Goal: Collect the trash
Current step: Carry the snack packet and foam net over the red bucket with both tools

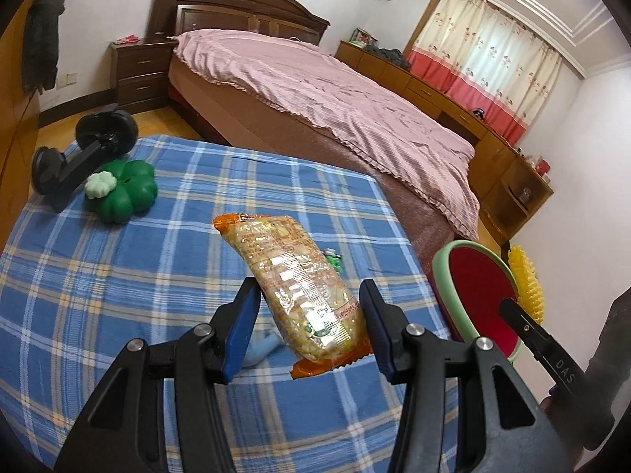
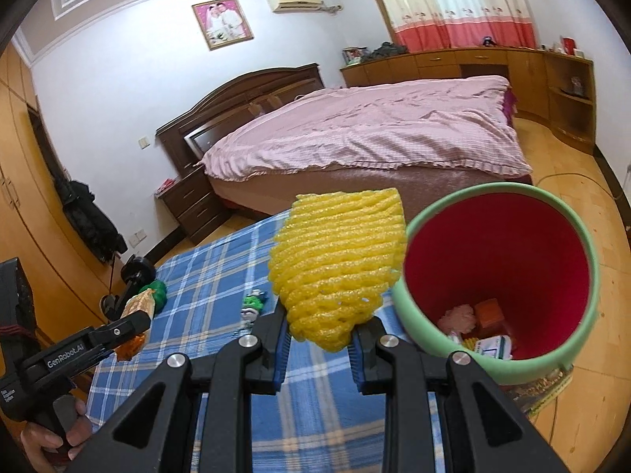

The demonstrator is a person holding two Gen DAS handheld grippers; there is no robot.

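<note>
Room lies open above the checked bench [image 1: 118, 276], whose far edge meets the bed [image 1: 335, 110]; my left hand-held gripper [image 1: 311, 311] clamps an orange snack wrapper [image 1: 299, 287] lifted at mid-frame; my right hand-held gripper [image 2: 321, 335], angled down, pinches yellow foam netting [image 2: 339, 260] just beside the green bin's rim [image 2: 453, 351] at lower right; scraps inside the bin are hard to identify; my left hand [image 2: 51, 437] is cut off at lower left.

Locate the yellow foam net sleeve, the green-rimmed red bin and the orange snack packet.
Yellow foam net sleeve [image 2: 339, 264]: right wrist view, mesh middle.
Green-rimmed red bin [image 2: 508, 252]: right wrist view, red inner wall.
Orange snack packet [image 1: 299, 287]: left wrist view, clear wrapper middle.
</note>
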